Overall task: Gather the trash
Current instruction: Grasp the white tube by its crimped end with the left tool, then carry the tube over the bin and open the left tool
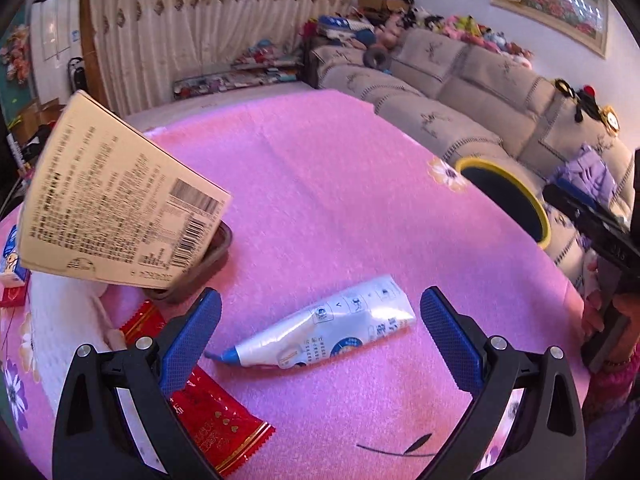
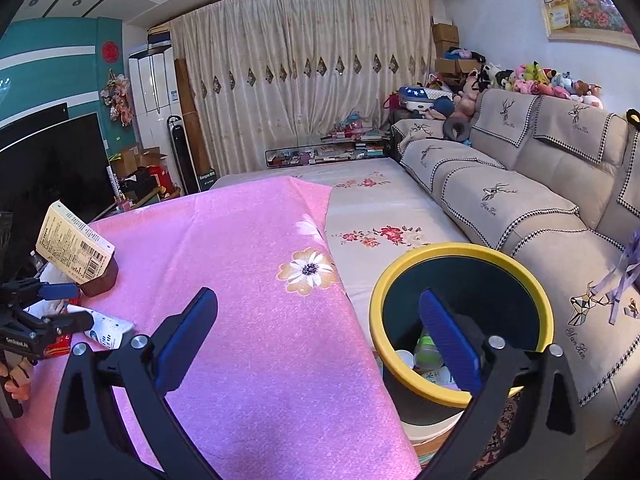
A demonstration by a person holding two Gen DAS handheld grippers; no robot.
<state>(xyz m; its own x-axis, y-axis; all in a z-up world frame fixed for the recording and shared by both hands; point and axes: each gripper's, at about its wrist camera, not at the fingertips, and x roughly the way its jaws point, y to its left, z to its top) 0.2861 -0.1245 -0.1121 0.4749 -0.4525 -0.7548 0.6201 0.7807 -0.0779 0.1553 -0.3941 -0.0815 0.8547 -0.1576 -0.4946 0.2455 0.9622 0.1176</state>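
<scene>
Silver and blue, a squeezed toothpaste tube (image 1: 326, 326) lies on the pink tablecloth (image 1: 320, 184), dead centre between our left gripper (image 1: 320, 336) fingers, jaws released and wide. Its long axis runs across the gap, cap toward the left finger, crimped end toward the right, so a turn of the wrist looks needed. Our right gripper (image 2: 318, 340), also released and empty, hovers by the yellow-rimmed bin (image 2: 460, 252), well apart. Flattened and creased, that tube should pinch easily.
</scene>
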